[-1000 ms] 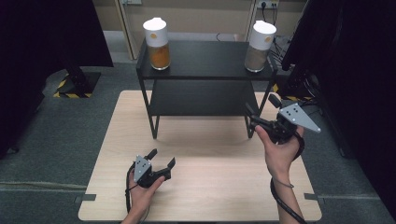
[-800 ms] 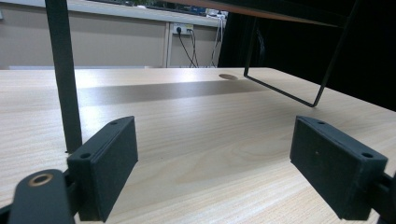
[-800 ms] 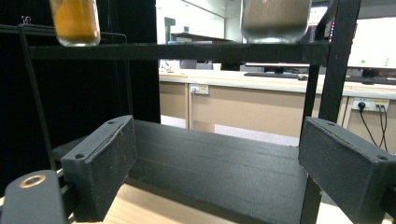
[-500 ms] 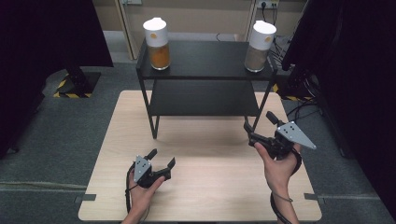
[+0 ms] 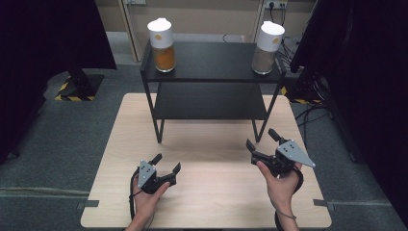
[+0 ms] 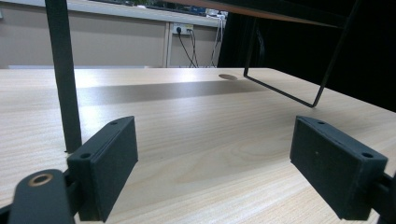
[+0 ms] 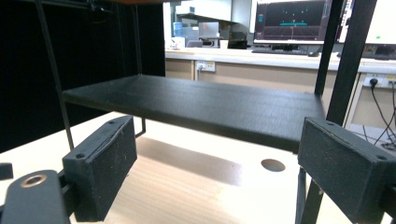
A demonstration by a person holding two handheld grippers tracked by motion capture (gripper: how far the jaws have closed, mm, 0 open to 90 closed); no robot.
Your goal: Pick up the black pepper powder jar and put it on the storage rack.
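Hand-held gripper in your left hand (image 5: 166,168) is sitting low over the near-left part of the worktop (image 5: 211,144), jaws spread apart, nothing between them. You are keeping it just above the wood; the left gripper view is showing bare worktop between the two black pads (image 6: 105,163) and a black rack leg (image 6: 63,74) close ahead on its left.

Your right hand-held gripper (image 5: 262,144) is hovering over the near-right part of the worktop, jaws also wide apart and empty, grey three-cornered plate (image 5: 294,153) on top. It is pointing toward the black shelf rack (image 5: 211,62), just in front of the rack's near-right leg (image 5: 257,130). The right gripper view is looking along the jaws at the lower shelf (image 7: 196,105), which is lying ahead of and slightly above the pads, not touching them.

Rack is standing at the far half of the worktop. Two white-lidded jars are standing upright on its top shelf: the jar with orange contents (image 5: 161,39) at the far-left corner, the jar with brownish contents (image 5: 267,41) at the far-right corner. Both jars are well apart from both hand-held grippers. The brownish jar is lying beyond your right hand-held gripper and higher up; the orange jar is lying beyond your left one, much farther off.
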